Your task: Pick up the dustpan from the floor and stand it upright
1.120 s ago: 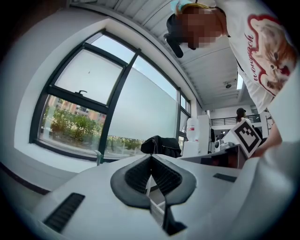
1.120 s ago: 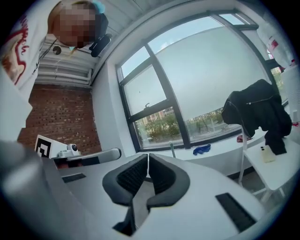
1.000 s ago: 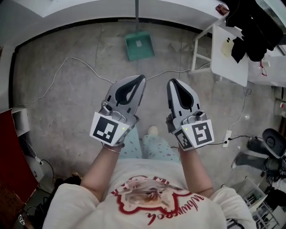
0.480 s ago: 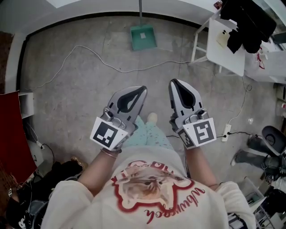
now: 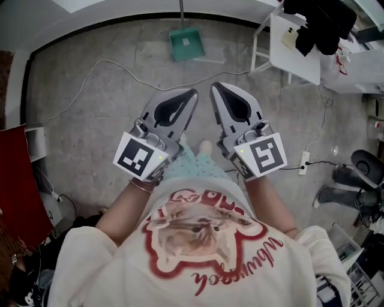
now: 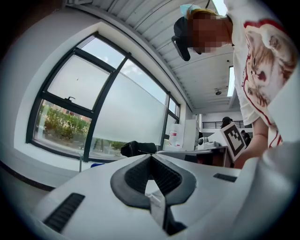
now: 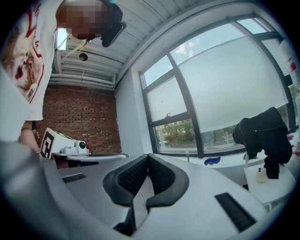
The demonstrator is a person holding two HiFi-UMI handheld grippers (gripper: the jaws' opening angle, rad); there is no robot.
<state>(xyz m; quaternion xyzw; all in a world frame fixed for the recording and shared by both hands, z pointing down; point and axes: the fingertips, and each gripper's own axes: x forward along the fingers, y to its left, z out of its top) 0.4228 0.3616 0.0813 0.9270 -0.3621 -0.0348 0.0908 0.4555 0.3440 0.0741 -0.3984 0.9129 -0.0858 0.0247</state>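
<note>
The green dustpan (image 5: 186, 45) stands on the floor at the foot of the far wall, its grey handle (image 5: 181, 11) rising along the wall. Both grippers hover side by side in front of the person's chest, well short of the pan and pointing level. My left gripper (image 5: 193, 93) is shut with nothing in it; in the left gripper view its pads (image 6: 140, 176) meet. My right gripper (image 5: 213, 87) is shut and empty too, its pads (image 7: 133, 176) pressed together. Neither touches the dustpan.
A white table (image 5: 295, 55) with black clothes (image 5: 321, 21) stands at the far right. A white cable (image 5: 108, 63) runs across the floor, with a power strip (image 5: 303, 163) at the right. A red panel (image 5: 15, 180) is at the left, a chair base (image 5: 363, 174) at the right.
Both grippers have risen and drawn closer together. The dustpan stays by the wall, untouched.
</note>
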